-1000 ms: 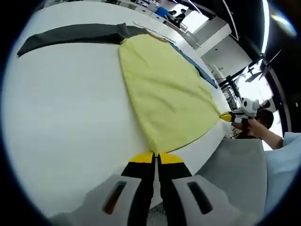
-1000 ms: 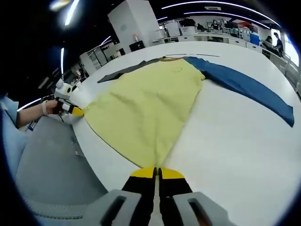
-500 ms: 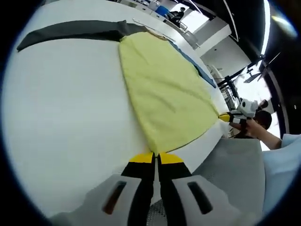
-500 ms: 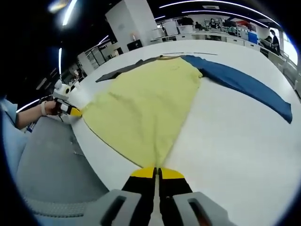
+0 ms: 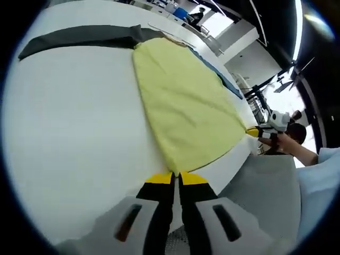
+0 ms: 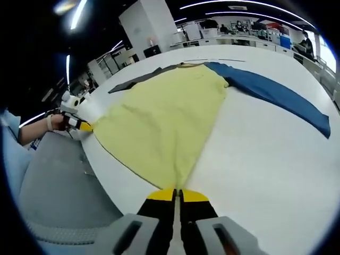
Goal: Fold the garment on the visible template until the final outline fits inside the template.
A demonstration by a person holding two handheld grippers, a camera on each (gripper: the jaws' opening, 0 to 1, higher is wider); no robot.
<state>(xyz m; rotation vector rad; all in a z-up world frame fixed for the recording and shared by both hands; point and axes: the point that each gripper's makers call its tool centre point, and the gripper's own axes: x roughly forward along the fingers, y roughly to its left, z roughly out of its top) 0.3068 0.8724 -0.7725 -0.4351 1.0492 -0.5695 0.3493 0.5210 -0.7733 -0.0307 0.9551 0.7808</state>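
Observation:
A yellow garment [image 5: 183, 101] lies spread on the white table [image 5: 69, 117], with a dark grey sleeve [image 5: 79, 36] stretched to one side and a blue sleeve [image 6: 271, 93] to the other. My left gripper [image 5: 176, 175] is shut on one bottom corner of the garment at the table's near edge. My right gripper [image 6: 176, 192] is shut on the other bottom corner of the yellow garment [image 6: 164, 119]. Each gripper shows in the other's view: the right gripper [image 5: 256, 132] far right, the left gripper [image 6: 81, 125] far left, each held by a hand.
A grey floor [image 6: 58, 180] lies beyond the table's edge [image 6: 114, 183]. Desks, shelves and seated people [image 6: 308, 45] fill the far room. A person's light blue sleeve [image 5: 321, 175] shows at the right of the left gripper view.

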